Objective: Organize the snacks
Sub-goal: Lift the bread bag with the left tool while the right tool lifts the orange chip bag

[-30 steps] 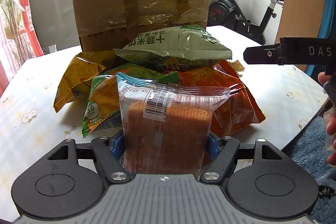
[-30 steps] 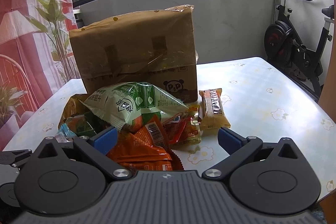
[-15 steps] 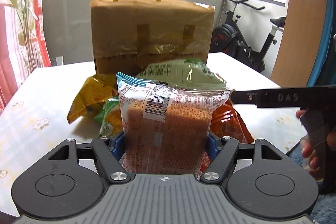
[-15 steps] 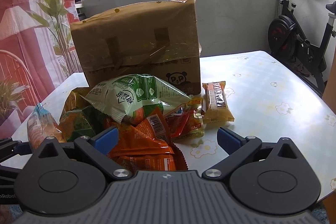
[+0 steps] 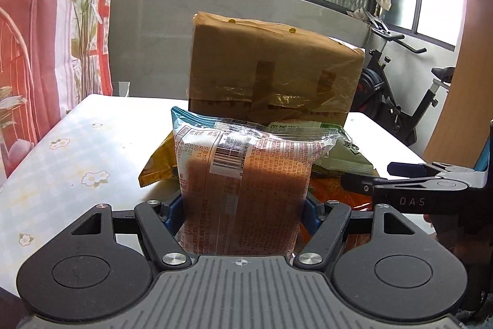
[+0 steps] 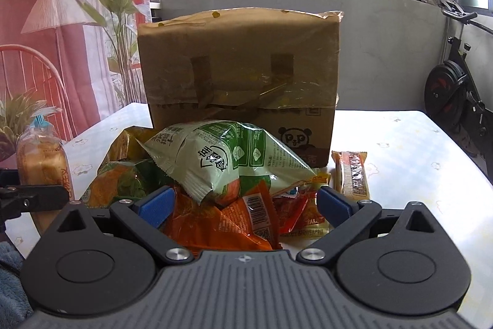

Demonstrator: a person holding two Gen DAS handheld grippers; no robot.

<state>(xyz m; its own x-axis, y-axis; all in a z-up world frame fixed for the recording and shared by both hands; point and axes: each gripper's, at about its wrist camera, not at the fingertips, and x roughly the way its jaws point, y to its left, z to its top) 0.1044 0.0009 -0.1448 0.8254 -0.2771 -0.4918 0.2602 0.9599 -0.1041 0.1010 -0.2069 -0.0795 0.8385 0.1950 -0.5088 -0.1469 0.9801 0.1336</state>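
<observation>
A clear-wrapped brown bread pack (image 5: 243,193) stands upright, apart from the heaped snack bags (image 6: 228,174) before the cardboard box (image 6: 240,67).

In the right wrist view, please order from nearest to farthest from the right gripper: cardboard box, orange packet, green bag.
1. Orange packet, between the open fingers of the right gripper.
2. Green bag, on top of the pile.
3. Cardboard box, behind the pile.
</observation>
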